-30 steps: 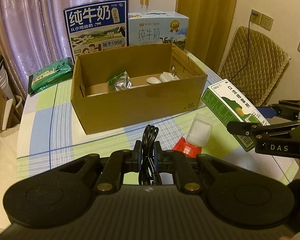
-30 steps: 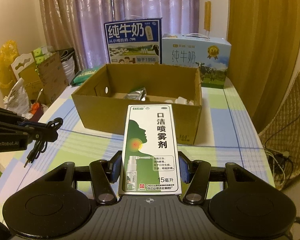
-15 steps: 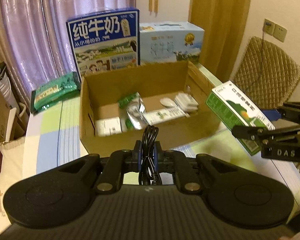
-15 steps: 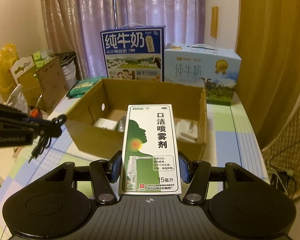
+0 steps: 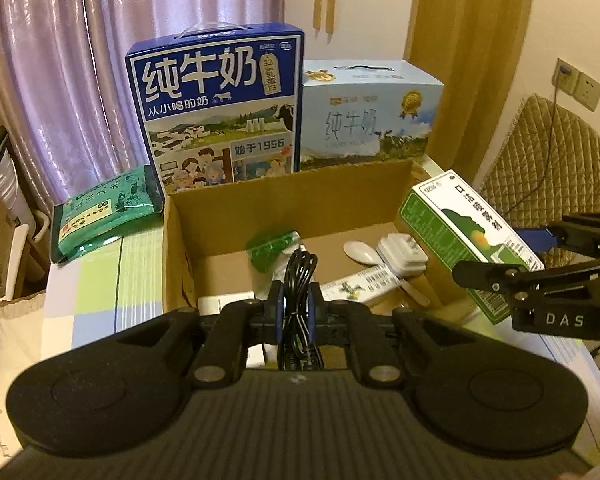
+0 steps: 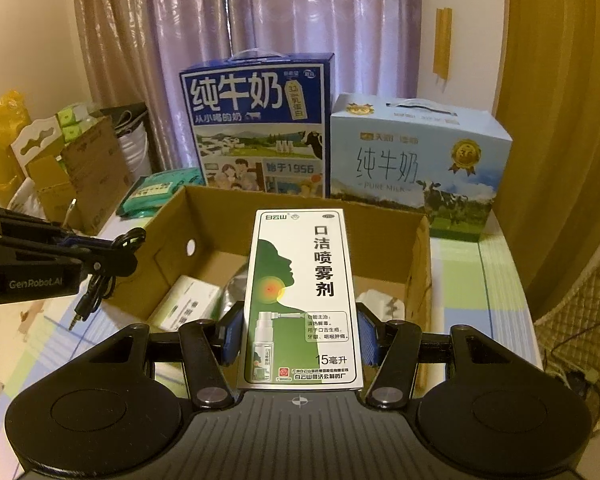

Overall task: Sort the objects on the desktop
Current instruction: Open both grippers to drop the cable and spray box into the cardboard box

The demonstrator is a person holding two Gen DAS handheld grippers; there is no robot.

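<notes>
My left gripper (image 5: 294, 312) is shut on a coiled black cable (image 5: 298, 276) and hangs over the front edge of the open cardboard box (image 5: 292, 196). In the right wrist view the same cable (image 6: 100, 280) dangles from it, its plug pointing down. My right gripper (image 6: 300, 336) is shut on a green-and-white spray box (image 6: 302, 300), held flat above the near side of the cardboard box (image 6: 380, 216). From the left wrist view that spray box (image 5: 466, 236) hovers over the box's right wall. Inside lie a green packet (image 5: 270, 246), a white charger (image 5: 400, 254) and white cartons.
Two milk cartons stand behind the box, a dark blue one (image 5: 220, 108) and a light blue one (image 5: 368, 116). A green pouch (image 5: 104, 212) lies at the left on the checked tablecloth (image 5: 96, 288). A quilted chair (image 5: 548, 160) stands at the right; curtains hang behind.
Both grippers have moved forward and up toward the box; the cable and the spray box now sit over its near edge, and more of the box's inside shows.
</notes>
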